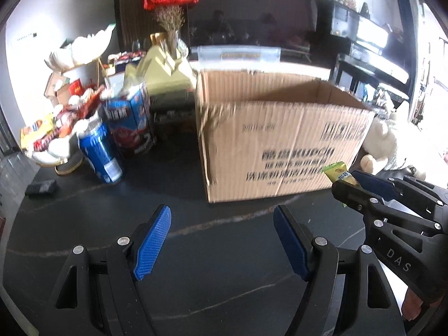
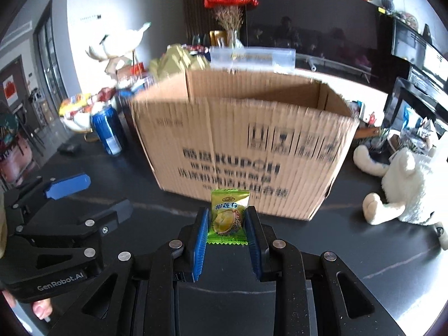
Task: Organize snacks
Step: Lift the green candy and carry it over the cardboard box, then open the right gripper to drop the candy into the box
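A dark surface with pale veins is seen before a black cabinet wall. At far left, a white shell-shaped bowl is heaped with wrapped snacks; a blue can and a blue snack box stand just beside it. The left hand-held gripper is held open, with nothing between its pads. An open cardboard box stands in the middle; its contents cannot be seen. The green durian candy is clamped in the right hand-held gripper, in front of the box. A white plush toy lies at right.
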Available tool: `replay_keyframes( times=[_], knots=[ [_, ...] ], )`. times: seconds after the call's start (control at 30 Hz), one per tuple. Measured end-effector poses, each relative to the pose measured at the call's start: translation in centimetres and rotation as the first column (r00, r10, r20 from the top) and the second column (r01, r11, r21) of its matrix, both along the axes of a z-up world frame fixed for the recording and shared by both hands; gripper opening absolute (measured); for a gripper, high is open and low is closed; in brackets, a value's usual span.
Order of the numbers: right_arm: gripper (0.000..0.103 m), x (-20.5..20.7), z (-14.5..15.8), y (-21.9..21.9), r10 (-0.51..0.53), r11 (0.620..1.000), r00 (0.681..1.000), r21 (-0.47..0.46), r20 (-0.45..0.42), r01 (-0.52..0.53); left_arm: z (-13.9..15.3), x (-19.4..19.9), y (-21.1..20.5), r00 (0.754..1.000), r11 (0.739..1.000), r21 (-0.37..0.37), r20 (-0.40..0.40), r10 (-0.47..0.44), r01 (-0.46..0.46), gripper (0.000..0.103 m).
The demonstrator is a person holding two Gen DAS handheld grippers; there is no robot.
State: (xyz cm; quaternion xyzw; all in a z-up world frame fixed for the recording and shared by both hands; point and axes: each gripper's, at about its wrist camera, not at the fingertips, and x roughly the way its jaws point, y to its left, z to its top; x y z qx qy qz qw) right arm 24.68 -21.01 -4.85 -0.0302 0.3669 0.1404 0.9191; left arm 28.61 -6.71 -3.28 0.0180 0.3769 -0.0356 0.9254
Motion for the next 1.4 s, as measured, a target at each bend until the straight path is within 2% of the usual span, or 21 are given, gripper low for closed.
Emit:
replay_keyframes(
  times=[0.23, 0.63, 0.7, 1.07, 1.27, 1.33, 1.4],
  knots=[
    [0.028, -0.5, 3.6, 0.2, -0.03, 0.999, 0.997, 0.019, 0.066, 0.029, 3.7, 0.1, 0.1, 0.998, 1.0, 0.004, 0.048, -0.028, 0.028, 0.075],
    [0.028, 1.1, 8.8, 0.4, -0.064, 0.998, 0.992, 0.03, 0.11, 0.061, 8.1, 2.4, 0.5, 0.995, 0.996, 0.009, 0.053, -0.088, 0.088, 0.076],
    [0.028, 1.8, 9.6, 0.5, -0.071, 0.997, 0.991, 0.025, 0.111, 0.068, 8.7, 3.0, 0.6, 0.995, 0.996, 0.011, 0.048, -0.093, 0.093, 0.079],
    [0.028, 6.3, 11.4, 0.7, -0.109, 0.993, 0.99, -0.035, 0.085, 0.112, 9.6, 7.0, 0.9, 0.996, 0.996, 0.017, -0.012, -0.088, 0.089, 0.08],
    [0.028, 8.4, 11.8, 0.5, -0.144, 0.988, 0.987, -0.038, 0.074, 0.147, 10.2, 8.6, 1.1, 0.998, 0.997, 0.037, -0.007, -0.066, 0.066, 0.082],
    [0.032, 8.9, 11.8, 0.4, -0.16, 0.985, 0.985, -0.059, 0.072, 0.164, 10.4, 8.9, 1.2, 0.998, 0.997, 0.042, -0.003, -0.061, 0.061, 0.082],
    [0.044, 9.1, 11.7, 0.3, -0.169, 0.983, 0.984, -0.061, 0.063, 0.173, 10.6, 8.9, 1.3, 0.998, 0.997, 0.05, 0.007, -0.055, 0.055, 0.083]
  ],
)
